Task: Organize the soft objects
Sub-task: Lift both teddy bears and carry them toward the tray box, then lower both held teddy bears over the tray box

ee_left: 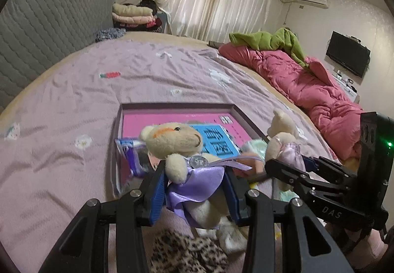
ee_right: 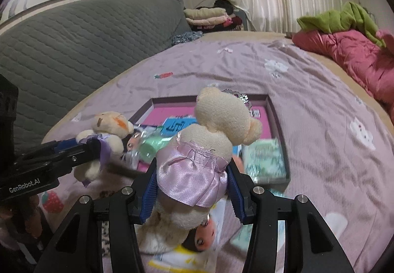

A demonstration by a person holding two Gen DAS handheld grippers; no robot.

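My left gripper [ee_left: 194,169] is shut on a cream teddy bear [ee_left: 172,140] in a purple satin dress and holds it by the waist, face up, above the bed. To its right, my right gripper [ee_left: 288,162] grips a second cream bear [ee_left: 280,130]. In the right wrist view that gripper [ee_right: 192,164] is shut on the bear in the lilac dress [ee_right: 221,115], whose head points away. The left gripper [ee_right: 93,147] and its bear [ee_right: 110,125] hang at the left. Beyond both bears lies a shallow grey-rimmed box [ee_left: 177,105] with a pink floor, a blue card and packets.
A leopard-print cloth [ee_left: 182,248], a doll's head [ee_right: 204,236] and a strawberry toy [ee_right: 50,201] lie on the lilac sheet [ee_left: 73,100] below the grippers. A pink quilt [ee_left: 307,83] with a green garment [ee_left: 270,39] runs along the right. A grey padded headboard [ee_right: 73,39] stands at the left.
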